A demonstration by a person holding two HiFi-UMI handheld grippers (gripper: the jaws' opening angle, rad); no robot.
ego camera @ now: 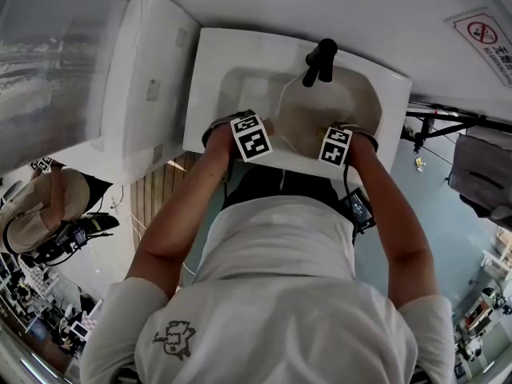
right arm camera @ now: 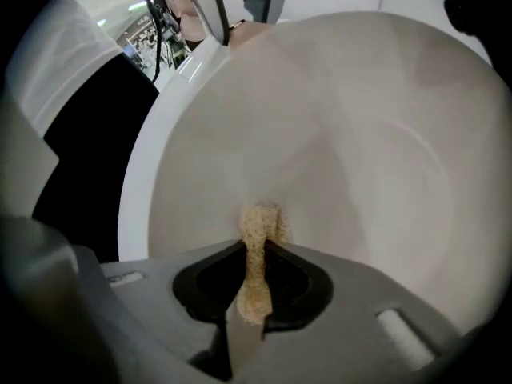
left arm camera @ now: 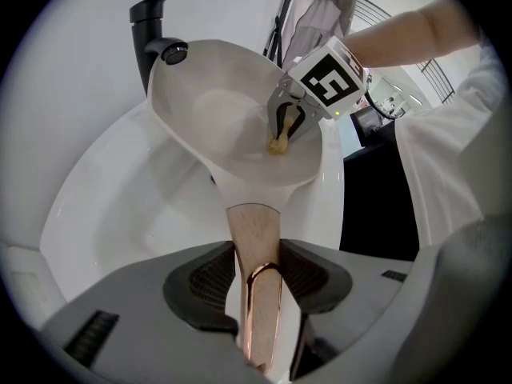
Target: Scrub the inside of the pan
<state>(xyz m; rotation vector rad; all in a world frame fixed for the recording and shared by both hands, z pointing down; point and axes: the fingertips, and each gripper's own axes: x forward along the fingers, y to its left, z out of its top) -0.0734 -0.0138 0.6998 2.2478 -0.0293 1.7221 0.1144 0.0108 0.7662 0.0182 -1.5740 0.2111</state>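
Pan (left arm camera: 216,126) held tilted over sink (ego camera: 210,70), below faucet (ego camera: 320,61). Left gripper (left arm camera: 256,282) clamped on wooden handle (left arm camera: 254,226). Right gripper (right arm camera: 256,272) pinches tan scrubber (right arm camera: 258,234), tip at pan's inner wall near rim, seemingly touching. Judged: scrubbing set up, at start or under way (inside looks pale, no suds or dirt visible). Left to do: base and remaining walls.

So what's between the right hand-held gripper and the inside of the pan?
A tan scrub pad, pinched by the right hand-held gripper, tip seemingly against the pan; the right gripper view shows it.
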